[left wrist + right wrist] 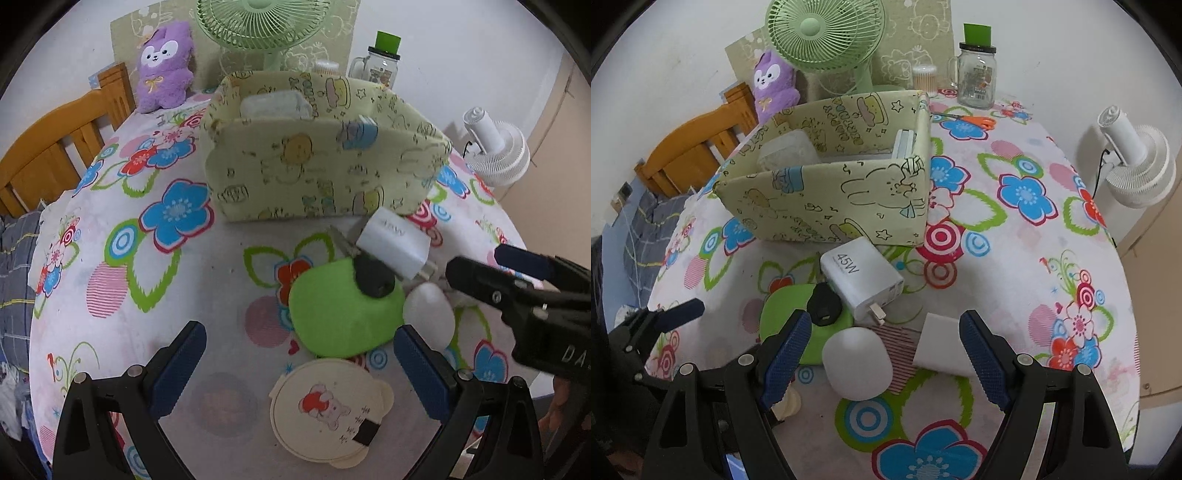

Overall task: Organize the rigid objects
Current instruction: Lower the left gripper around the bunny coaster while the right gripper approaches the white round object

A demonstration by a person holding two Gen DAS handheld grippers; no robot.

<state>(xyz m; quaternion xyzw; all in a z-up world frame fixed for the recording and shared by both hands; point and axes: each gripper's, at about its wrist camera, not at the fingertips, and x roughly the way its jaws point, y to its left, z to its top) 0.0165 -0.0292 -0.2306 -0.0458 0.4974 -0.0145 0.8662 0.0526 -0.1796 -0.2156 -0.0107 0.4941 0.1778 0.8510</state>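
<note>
Both tools are held wide and empty: the right tool [881,360] over the white egg-shaped object [857,363], the left tool [299,367] over the green case [341,314]. The egg is best straddled squarely before closing, clear of the charger [862,282], then carried to the fabric box [827,184].

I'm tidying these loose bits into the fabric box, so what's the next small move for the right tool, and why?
Probably lower the right tool a little further over the white egg-shaped object: it lies between the open fingers, untouched, nearest of the clutter before the fabric box.

A printed cloth box [827,199] stands on a flowered, matt tablecloth [1015,280]. The white charger [862,282] looks like smooth plastic. At upper right stands a clear glass jar [977,83]; at upper left, a fuzzy purple plush toy [164,66] and a varnished wooden chair [59,140].
</note>
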